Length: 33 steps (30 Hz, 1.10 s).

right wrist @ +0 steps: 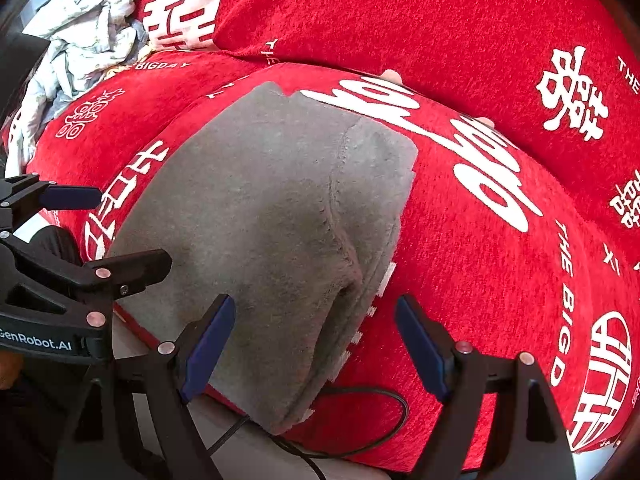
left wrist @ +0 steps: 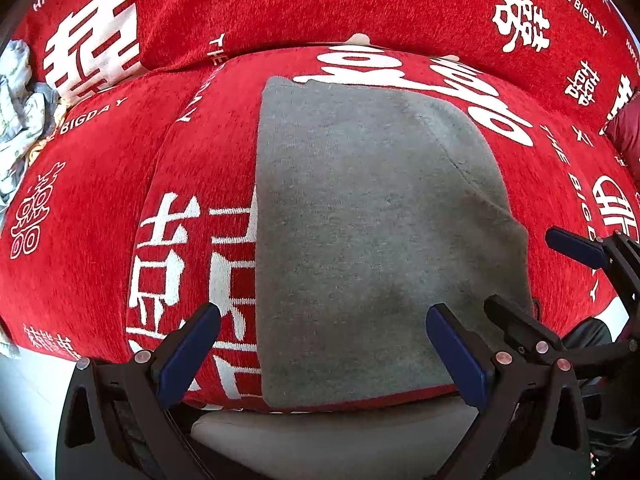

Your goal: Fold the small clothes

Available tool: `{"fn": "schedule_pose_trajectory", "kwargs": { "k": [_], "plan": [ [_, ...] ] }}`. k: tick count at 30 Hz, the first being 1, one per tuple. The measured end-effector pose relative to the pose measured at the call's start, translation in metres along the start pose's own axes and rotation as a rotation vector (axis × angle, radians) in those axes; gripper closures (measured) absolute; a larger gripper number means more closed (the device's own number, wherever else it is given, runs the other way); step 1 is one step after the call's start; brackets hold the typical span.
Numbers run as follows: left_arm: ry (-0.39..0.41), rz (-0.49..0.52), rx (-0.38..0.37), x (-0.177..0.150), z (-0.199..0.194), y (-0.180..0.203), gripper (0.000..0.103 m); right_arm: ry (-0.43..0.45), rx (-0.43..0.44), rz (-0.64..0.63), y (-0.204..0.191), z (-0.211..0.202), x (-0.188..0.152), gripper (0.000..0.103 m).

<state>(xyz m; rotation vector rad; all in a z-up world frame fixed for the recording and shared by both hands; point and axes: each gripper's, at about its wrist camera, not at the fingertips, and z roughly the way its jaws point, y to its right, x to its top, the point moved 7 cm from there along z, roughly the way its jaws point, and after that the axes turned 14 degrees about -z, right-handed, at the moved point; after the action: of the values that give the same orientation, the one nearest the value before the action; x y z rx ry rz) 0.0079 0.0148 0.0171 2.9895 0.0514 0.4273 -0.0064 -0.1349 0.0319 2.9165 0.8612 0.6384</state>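
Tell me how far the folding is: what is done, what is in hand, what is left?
Done: the grey garment lies folded flat on the red cover. In hand: nothing; the left gripper and right gripper are both open above it. Left: a crumpled pale pile of clothes at the far left looks unfolded.

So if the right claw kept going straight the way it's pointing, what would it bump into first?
Most likely the right-hand edge of the grey cloth, where it meets the red blanket. The right claw is open and holds nothing.
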Motion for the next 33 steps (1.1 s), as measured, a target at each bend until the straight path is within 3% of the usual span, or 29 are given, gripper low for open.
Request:
{"fn": "schedule_pose_trajectory", "kwargs": {
  "k": [33],
  "plan": [
    [-0.043,0.005,-0.001,-0.0046,0.0066,-0.0019,0.000,0.000,0.009,0.006,-0.0022,0.0031,-0.0042,0.019]
  ]
}}
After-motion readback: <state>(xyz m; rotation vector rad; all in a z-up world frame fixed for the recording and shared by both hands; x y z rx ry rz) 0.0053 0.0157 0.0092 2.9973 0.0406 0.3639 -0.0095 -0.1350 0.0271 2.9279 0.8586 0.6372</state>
